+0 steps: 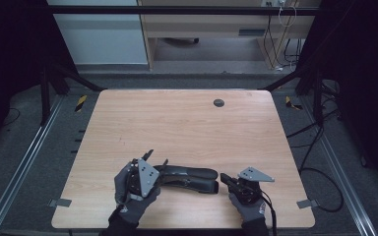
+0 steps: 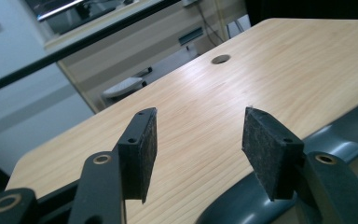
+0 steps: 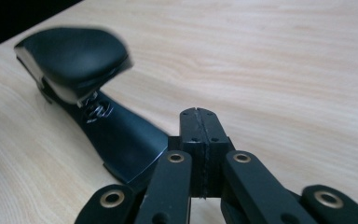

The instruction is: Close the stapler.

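A long black stapler-like object (image 1: 192, 177) lies near the table's front edge, between the two gloved hands. In the right gripper view its upper arm (image 3: 72, 56) stands tilted up over the flat base (image 3: 121, 140). My left gripper (image 1: 157, 157) hovers over the object's left end, angled toward the far side. Its jaws are open in the left gripper view (image 2: 198, 140), with bare wood showing between the pads (image 2: 270, 154) and the dark object (image 2: 242, 205) below right. My right gripper (image 1: 223, 176) is shut with nothing between its jaws (image 3: 199, 116), its tip at the object's right end.
The wooden table (image 1: 187, 123) has a round cable hole (image 1: 218, 103) near its far edge, also in the left gripper view (image 2: 220, 59). Metal rails run along both sides on the floor. Cables (image 1: 320, 172) lie to the right. A wooden desk (image 1: 206, 29) stands beyond.
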Tool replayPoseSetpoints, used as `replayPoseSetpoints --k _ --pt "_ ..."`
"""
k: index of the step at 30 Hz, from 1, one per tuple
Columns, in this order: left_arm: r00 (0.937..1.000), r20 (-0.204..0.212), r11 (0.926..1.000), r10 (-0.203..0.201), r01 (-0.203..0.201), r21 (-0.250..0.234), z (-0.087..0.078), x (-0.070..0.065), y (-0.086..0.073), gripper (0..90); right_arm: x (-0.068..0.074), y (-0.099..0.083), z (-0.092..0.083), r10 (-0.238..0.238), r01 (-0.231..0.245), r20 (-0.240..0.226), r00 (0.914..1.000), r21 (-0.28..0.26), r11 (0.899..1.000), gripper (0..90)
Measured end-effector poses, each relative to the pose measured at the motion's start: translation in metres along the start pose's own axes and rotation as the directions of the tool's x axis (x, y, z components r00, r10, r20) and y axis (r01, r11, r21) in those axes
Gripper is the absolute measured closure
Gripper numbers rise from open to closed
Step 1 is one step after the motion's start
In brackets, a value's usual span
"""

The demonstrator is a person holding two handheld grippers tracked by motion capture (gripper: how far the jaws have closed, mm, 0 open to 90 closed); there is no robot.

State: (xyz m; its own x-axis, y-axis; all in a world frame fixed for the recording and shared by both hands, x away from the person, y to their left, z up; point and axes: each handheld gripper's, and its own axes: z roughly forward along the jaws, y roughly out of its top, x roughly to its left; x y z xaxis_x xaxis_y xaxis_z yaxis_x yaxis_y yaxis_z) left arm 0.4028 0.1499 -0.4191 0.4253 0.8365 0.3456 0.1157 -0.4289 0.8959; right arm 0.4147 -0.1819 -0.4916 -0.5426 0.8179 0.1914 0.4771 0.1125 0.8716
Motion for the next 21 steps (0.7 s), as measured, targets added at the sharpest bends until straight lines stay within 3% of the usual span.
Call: replayPoseSetpoints --k 4,9,13,16,21 --pt "0.9975 -0.029 0.9977 -0.065 0.065 0.019 -0.002 0.022 -0.013 46.1 -0.007 0.007 -0.009 0.005 -0.005 0.008 1.0 -0.031 0.999 90.0" --pt "0.9917 -0.06 0.992 -0.114 0.117 0.049 -0.007 0.042 -0.031 47.2 -0.011 0.02 -0.018 -0.004 0.004 0.006 1.0 -0.066 0.998 90.0" --pt "0.9873 -0.08 0.9868 -0.137 0.143 0.075 -0.01 0.054 -0.045 48.0 -0.009 0.032 -0.023 -0.017 0.017 -0.004 0.9998 -0.086 0.996 90.0" --pt "0.9806 -0.083 0.979 -0.177 0.184 0.087 -0.012 0.062 -0.054 48.6 -0.007 0.042 -0.026 -0.033 0.031 -0.014 0.9994 -0.102 0.994 90.0" --pt "0.9723 -0.105 0.9708 -0.208 0.219 0.099 -0.014 0.071 -0.068 49.7 0.001 0.058 -0.028 -0.058 0.054 -0.037 0.9976 -0.114 0.992 90.0"
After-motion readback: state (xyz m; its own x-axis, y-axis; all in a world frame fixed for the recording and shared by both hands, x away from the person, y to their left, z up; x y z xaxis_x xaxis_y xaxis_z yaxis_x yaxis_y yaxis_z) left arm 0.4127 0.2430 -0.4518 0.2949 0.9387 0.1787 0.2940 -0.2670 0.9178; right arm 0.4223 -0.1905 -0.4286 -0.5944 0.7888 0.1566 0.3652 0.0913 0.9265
